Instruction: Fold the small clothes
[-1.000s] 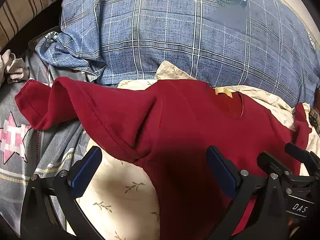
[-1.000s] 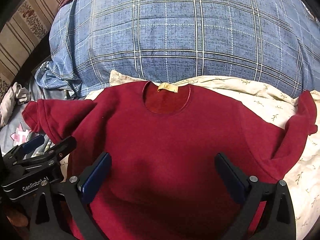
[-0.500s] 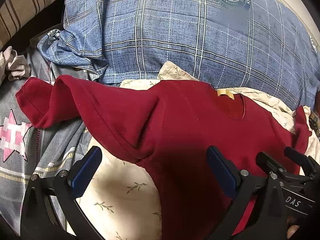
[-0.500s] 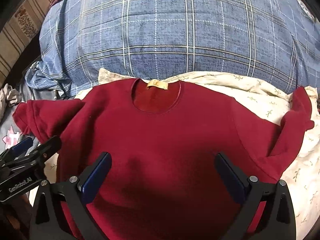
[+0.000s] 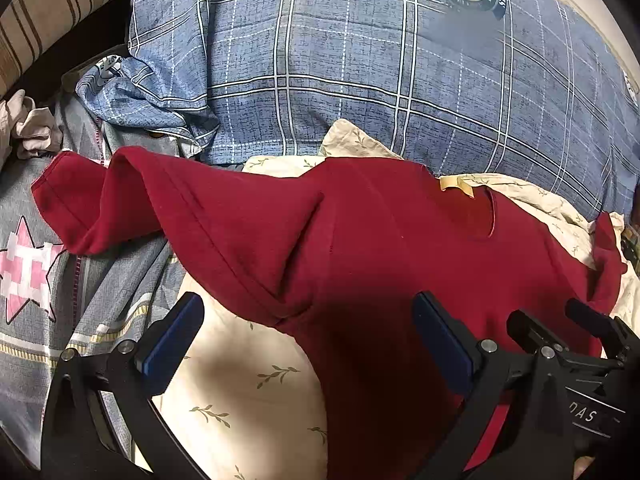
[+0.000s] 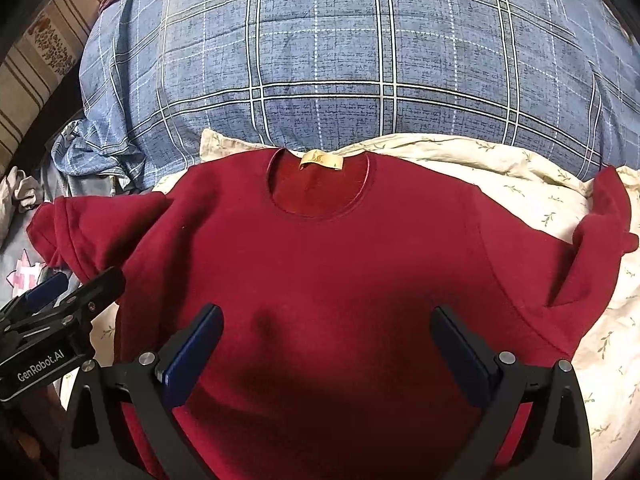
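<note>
A dark red short-sleeved shirt [image 6: 320, 272] lies face up on a cream leaf-print sheet [image 6: 500, 164], neck and tan label [image 6: 320, 159] at the far side. Its left sleeve [image 5: 120, 204] is rumpled and spills onto grey bedding; the right sleeve [image 6: 600, 232] is creased upward. My right gripper [image 6: 326, 344] hovers open above the shirt's chest. My left gripper [image 5: 308, 332] stands open over the shirt's left side near the armpit, with nothing between its fingers. Each gripper shows at the edge of the other's view.
A big blue plaid quilt [image 6: 360, 60] bulges behind the shirt. Grey bedding with a pink star [image 5: 28, 268] lies at the left, with a crumpled pale cloth [image 5: 28, 128] and a striped headboard [image 5: 48, 8] beyond.
Both views have shifted slightly: the shirt sits a little lower and nearer in the right wrist view. Both grippers stay open; the shirt's lay looks the same.
</note>
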Demonstrator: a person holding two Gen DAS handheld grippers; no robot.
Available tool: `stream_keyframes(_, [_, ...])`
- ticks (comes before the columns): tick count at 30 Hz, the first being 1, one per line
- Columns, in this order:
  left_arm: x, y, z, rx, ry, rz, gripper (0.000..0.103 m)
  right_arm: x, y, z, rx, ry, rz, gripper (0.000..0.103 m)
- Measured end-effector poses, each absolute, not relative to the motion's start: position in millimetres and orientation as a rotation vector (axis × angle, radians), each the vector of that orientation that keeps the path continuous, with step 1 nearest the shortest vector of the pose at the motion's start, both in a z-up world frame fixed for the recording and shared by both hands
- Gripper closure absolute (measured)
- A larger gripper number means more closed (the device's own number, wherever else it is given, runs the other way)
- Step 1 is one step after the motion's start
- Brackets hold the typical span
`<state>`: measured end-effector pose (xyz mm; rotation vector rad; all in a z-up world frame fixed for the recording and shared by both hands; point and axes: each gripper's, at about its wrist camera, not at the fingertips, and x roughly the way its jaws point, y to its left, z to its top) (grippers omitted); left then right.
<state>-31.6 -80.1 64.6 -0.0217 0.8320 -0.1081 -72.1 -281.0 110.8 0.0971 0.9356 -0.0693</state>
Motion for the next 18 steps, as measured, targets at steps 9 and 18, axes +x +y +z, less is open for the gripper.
stream_keyframes(9, [-30.3, -79.6, 62.7, -0.017, 0.836, -0.104, 0.000, -70.1, -279.2, 110.4, 0.100, 0.938, -0.067, 0.000])
stream_keyframes(18, [-28.4, -67.3, 69.2, -0.062, 0.820, -0.082, 0.000, -70.2, -278.1, 109.2, 0.102, 0.949, -0.053, 0.000])
